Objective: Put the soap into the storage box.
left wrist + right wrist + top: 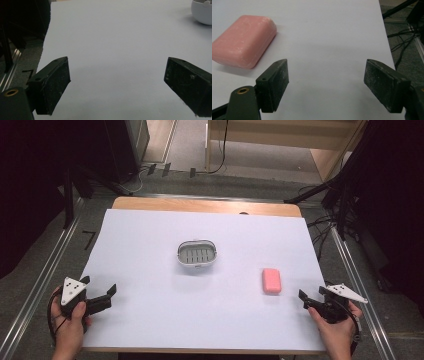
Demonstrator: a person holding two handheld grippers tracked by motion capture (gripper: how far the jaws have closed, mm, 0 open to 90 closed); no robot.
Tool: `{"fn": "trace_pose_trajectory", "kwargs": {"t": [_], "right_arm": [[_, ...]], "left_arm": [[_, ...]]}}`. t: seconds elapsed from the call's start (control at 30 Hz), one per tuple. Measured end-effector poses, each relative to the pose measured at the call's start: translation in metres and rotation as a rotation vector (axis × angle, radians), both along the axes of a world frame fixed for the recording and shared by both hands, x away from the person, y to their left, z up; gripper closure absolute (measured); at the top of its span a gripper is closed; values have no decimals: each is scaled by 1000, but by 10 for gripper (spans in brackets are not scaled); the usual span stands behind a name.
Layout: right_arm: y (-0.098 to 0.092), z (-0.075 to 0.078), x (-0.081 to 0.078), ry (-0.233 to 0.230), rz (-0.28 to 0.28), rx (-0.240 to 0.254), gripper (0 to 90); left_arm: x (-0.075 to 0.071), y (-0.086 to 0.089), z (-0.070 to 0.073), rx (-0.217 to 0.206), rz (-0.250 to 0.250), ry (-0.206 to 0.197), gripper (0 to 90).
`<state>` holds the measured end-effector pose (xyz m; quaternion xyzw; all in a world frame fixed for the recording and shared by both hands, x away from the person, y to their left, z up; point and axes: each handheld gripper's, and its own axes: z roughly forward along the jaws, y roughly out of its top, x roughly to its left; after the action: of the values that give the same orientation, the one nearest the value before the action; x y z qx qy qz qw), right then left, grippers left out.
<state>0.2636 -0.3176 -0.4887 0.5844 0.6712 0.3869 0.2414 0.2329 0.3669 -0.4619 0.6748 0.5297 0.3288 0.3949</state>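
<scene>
Pink soap bar (271,280) lies flat on the white table sheet (150,320), near the right gripper (303,298) and just ahead of it toward the table's middle; in the right gripper view the bar (243,45) sits up-left of the jaws, which stand apart with nothing between them. Left gripper (111,290), jaws likewise spread and empty, rests at the near left edge. Likely step: reach for the bar; swing the jaws left to straddle its narrow width, descend squarely, close gently, since soap may slip. Slotted soap dish (198,254) stands mid-table, well apart from the bar; its grey drain insert holds nothing.
</scene>
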Motion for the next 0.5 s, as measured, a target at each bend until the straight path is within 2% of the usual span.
{"fn": "trace_pose_trajectory", "kwargs": {"t": [0.17, 0.2, 0.23, 0.27, 0.3, 0.37, 0.5], "right_arm": [[3, 1, 1, 6, -14, -38, 207], [6, 0, 2, 18, -38, -55, 204], [6, 0, 2, 18, -38, -55, 204], [8, 1, 4, 37, -58, -91, 217], [9, 2, 4, 40, -53, -104, 231], [11, 5, 5, 47, -53, -102, 252], [15, 13, 8, 72, -57, -64, 256]], "left_arm": [[0, 0, 0, 0, 1, -3, 70], [-1, 0, 0, 2, -1, -4, 70], [-1, 0, 0, 2, -1, -4, 70], [0, 0, 0, 0, 0, -3, 70], [0, 0, 0, 1, 0, -1, 70], [0, 0, 0, 2, -2, 1, 70], [0, -1, 0, 5, 1, 0, 70]]}}
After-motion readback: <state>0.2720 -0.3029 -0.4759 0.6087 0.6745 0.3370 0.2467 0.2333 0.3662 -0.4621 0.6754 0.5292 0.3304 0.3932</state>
